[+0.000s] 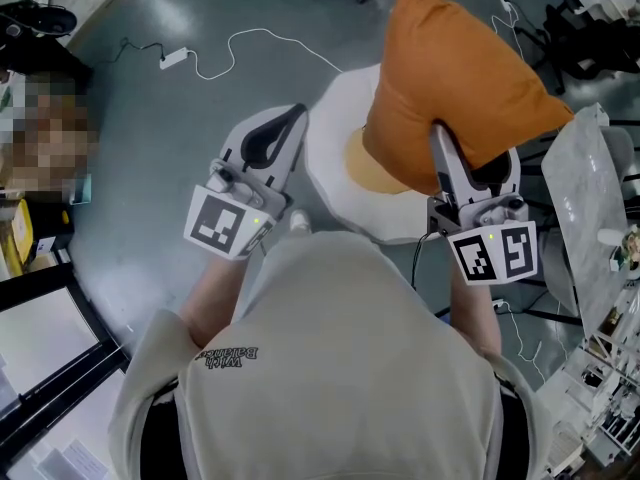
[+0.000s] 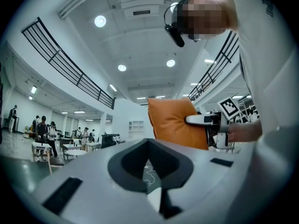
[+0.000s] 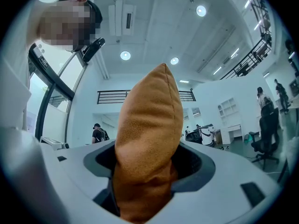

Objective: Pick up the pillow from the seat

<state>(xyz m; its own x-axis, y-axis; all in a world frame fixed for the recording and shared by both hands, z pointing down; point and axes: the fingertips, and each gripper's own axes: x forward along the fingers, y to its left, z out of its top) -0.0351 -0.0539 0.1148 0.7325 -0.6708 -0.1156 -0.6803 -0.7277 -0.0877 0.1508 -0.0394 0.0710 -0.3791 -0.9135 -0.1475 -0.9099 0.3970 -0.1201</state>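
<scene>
Sweatshirt [image 1: 340, 368] nearest; right claw [image 1: 441, 140] clamps orange pillow [image 1: 450, 68] over white seat [image 1: 335, 138]; left claw [image 1: 295, 118], left of seat, closed, empty.

In the head view the pillow [image 1: 450, 78] hides one finger of the right claw [image 1: 443, 143] and much of the seat [image 1: 335, 143]. The seat's near edge is lost behind the person's shoulders [image 1: 340, 348]. In the right gripper view the pillow's lower end runs off the bottom edge. Distant people [image 2: 44, 129] in the left gripper view are too small to make out.
</scene>
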